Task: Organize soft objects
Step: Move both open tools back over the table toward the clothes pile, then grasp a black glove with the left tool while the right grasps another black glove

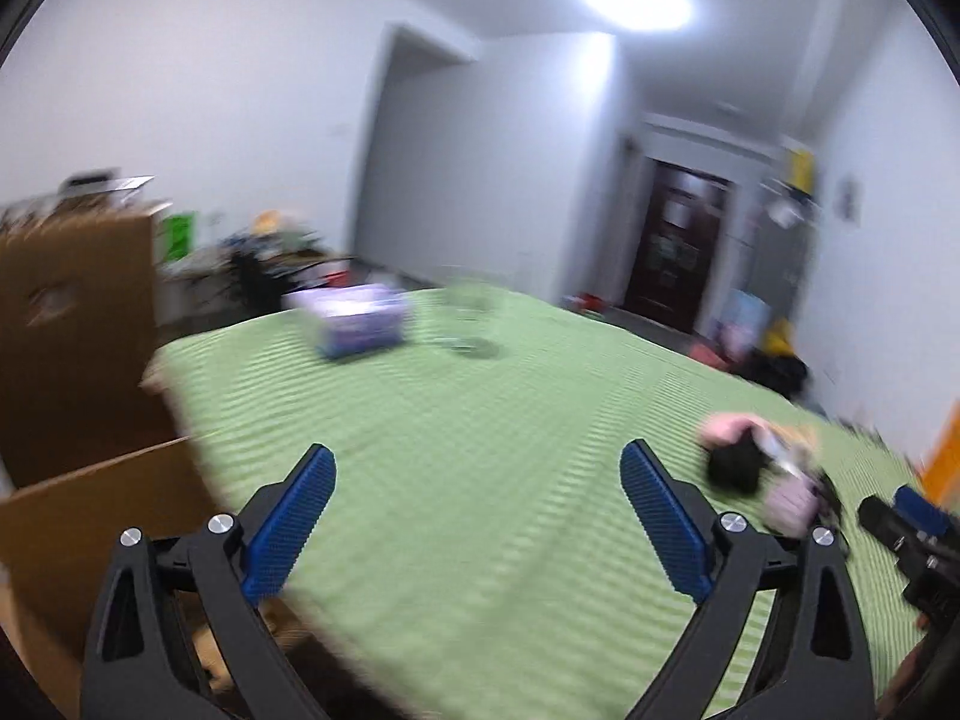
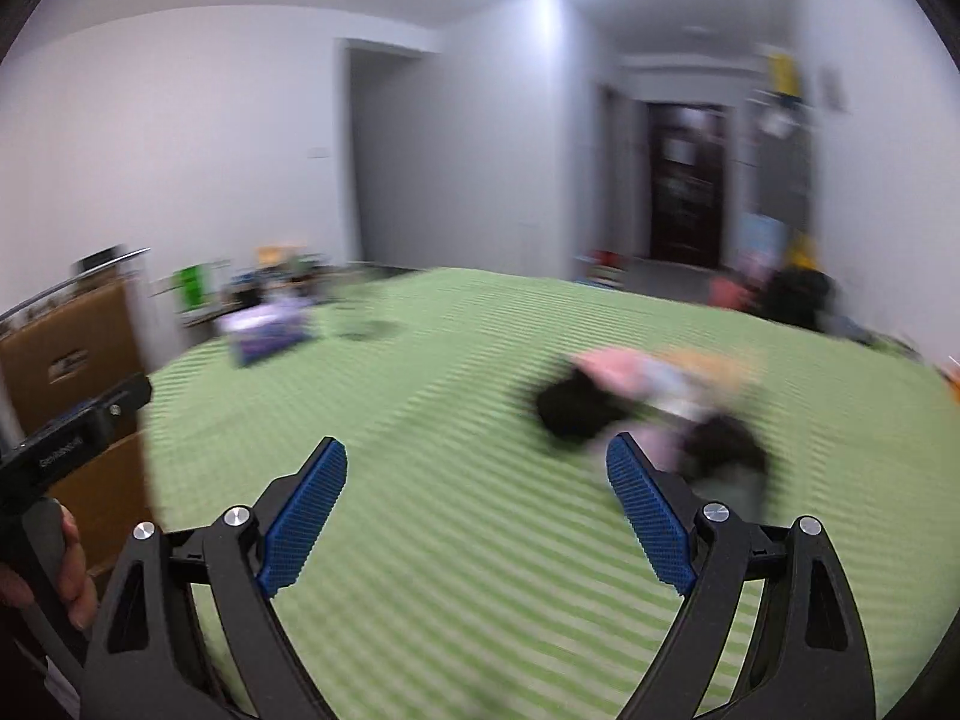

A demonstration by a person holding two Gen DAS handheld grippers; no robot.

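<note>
Two blue-padded fingers spread wide on the left gripper, nothing between them, hovering over the green striped bedcover. Everything smeared by blur in this left wrist view. Off toward the right edge of the bedcover, a heap of soft objects: pink, black and pale lilac pieces bunched together, lying on the cover, apart from the left gripper's right finger. Near the far edge of the bedcover, a purple-and-white box, with something dark and hazy just right of it, too blurred to name. Hard against the bedcover's left side, brown cardboard boxes, one with an open flap low down. Peeking in at the bedcover's right edge, the right gripper, black body with a blue bit, jaw state unreadable from here.

Over to the right wrist view. Right gripper likewise gaping, blue pads far apart, empty, above the same bedcover. Soft objects on the cover just ahead and right of the gripper, the right finger overlapping the pile's near edge in the picture; contact not clear. Purple-and-white box at the far left of the bedcover. Beyond the bedcover's left edge, the left gripper's black body and a hand around its handle, cardboard boxes behind.
</note>
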